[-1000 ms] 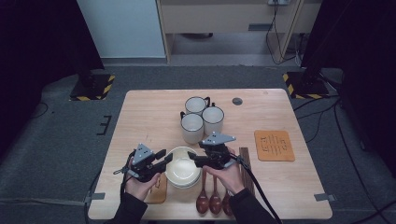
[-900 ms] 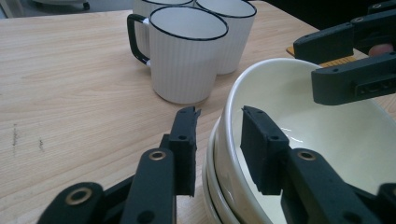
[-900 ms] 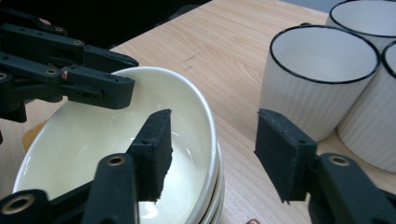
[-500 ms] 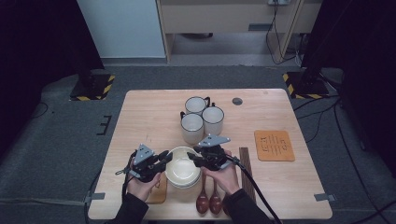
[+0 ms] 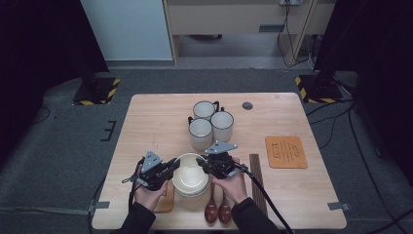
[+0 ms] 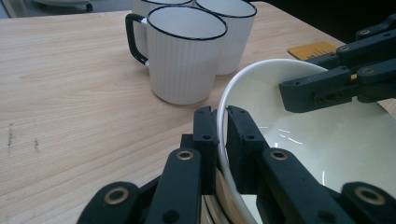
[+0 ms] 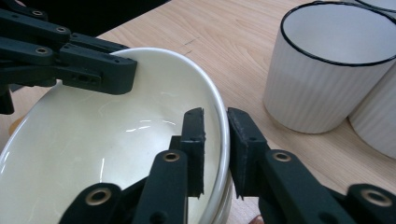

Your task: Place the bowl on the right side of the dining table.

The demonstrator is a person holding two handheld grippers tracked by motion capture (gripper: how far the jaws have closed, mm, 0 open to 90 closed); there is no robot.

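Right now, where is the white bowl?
In the high view the white bowl sits near the table's front edge, between both grippers, behind the wooden spoons and before the mugs.

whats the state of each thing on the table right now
top bowl: empty, stacked on another bowl, rim pinched from both sides
left tool: shut on the top bowl's rim, jaws just closed
right tool: jaws astride the rim, just closing, pads about on it
mugs: three, upright, empty, clustered
spoons: two, lying flat by the bowls
orange mat: flat, bare
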